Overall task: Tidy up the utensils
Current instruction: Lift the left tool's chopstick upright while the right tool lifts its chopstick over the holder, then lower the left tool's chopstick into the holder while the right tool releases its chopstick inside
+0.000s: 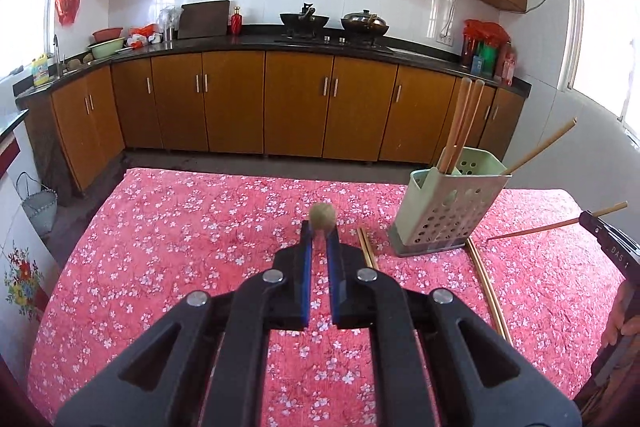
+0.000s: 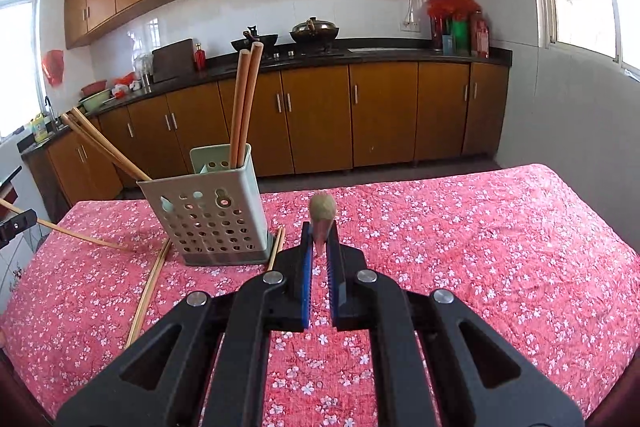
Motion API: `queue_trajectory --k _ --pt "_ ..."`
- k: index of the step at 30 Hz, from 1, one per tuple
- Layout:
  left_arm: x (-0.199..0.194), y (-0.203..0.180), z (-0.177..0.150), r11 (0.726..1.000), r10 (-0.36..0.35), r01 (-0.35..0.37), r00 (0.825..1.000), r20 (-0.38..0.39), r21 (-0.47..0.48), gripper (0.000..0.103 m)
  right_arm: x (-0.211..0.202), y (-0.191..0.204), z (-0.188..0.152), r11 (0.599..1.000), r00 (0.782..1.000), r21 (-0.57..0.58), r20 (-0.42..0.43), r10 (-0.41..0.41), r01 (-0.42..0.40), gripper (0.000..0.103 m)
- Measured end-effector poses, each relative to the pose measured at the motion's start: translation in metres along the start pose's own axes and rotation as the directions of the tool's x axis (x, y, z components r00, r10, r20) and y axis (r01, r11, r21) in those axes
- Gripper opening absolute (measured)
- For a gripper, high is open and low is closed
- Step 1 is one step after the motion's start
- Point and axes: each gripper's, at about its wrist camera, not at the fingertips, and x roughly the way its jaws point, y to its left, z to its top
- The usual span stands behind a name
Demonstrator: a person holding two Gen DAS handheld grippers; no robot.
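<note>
My left gripper (image 1: 320,233) is shut on a wooden chopstick (image 1: 321,215), seen end-on at its tips and held above the cloth. My right gripper (image 2: 320,235) is likewise shut on another chopstick (image 2: 322,209), also seen end-on. A pale green perforated utensil holder (image 1: 444,211) (image 2: 212,211) stands on the table, right of the left gripper and left of the right one. It holds two upright chopsticks (image 2: 244,107) and others leaning out (image 2: 104,147). In the left wrist view the right gripper (image 1: 590,221) shows at the right edge with its chopstick (image 1: 540,229) pointing left.
Loose chopsticks lie on the pink flowered tablecloth (image 1: 180,247) beside the holder's base (image 1: 490,291) (image 1: 368,249) (image 2: 148,291). Beyond the table run brown kitchen cabinets (image 1: 264,103) and a dark counter with woks. A person's hand (image 1: 622,315) shows at the right edge.
</note>
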Motion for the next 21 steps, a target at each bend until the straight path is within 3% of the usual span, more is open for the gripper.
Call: queue_trajectory --k 8,15,21 --pt "-0.040 -0.026 0.022 0.995 -0.097 0.094 0.993 0.072 0.036 0.008 -0.039 0.006 0.037 0.995 0.987 0.031 0.130 0.091 -0.096 0.007" --pt "-0.073 -0.058 0.049 0.979 -0.204 0.199 0.965 0.166 0.049 0.008 -0.074 0.018 0.069 0.979 0.951 0.042 0.251 0.181 -0.198 0.007" --pt "-0.079 -0.083 0.083 0.977 -0.212 0.213 0.935 0.285 0.027 0.008 -0.072 0.037 0.090 0.979 0.922 0.010 0.339 0.186 -0.202 0.007"
